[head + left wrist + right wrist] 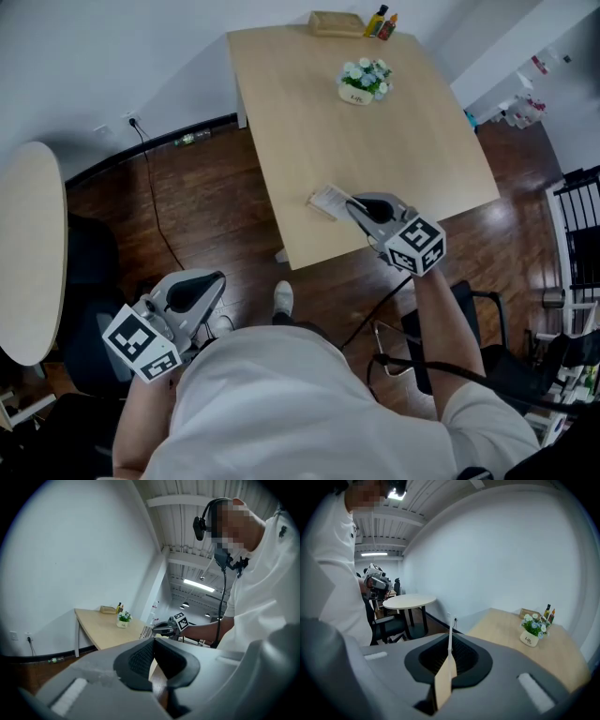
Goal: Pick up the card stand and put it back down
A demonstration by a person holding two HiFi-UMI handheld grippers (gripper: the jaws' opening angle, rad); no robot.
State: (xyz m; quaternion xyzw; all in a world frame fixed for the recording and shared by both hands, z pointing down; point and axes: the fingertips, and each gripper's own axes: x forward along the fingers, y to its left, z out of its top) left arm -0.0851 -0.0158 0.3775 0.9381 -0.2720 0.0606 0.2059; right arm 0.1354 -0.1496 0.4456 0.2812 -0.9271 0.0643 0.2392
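The card stand (330,201), a white printed card in a small wooden base, is at the near edge of the light wooden table (375,150). My right gripper (354,206) reaches it from the near side and is shut on it. In the right gripper view the stand (446,681) shows edge-on, pinched between the dark pads. Whether it rests on the table or hangs just above it, I cannot tell. My left gripper (214,281) is held low by the person's left side over the floor, shut with nothing in it (152,651). The left gripper view shows the card stand (146,631) far off.
A small pot of flowers (364,82) stands toward the far side of the table, with a wooden box (336,22) and two bottles (382,22) at the far edge. A round pale table (28,253) and a dark chair (89,281) stand at left. A cable (155,206) runs over the floor.
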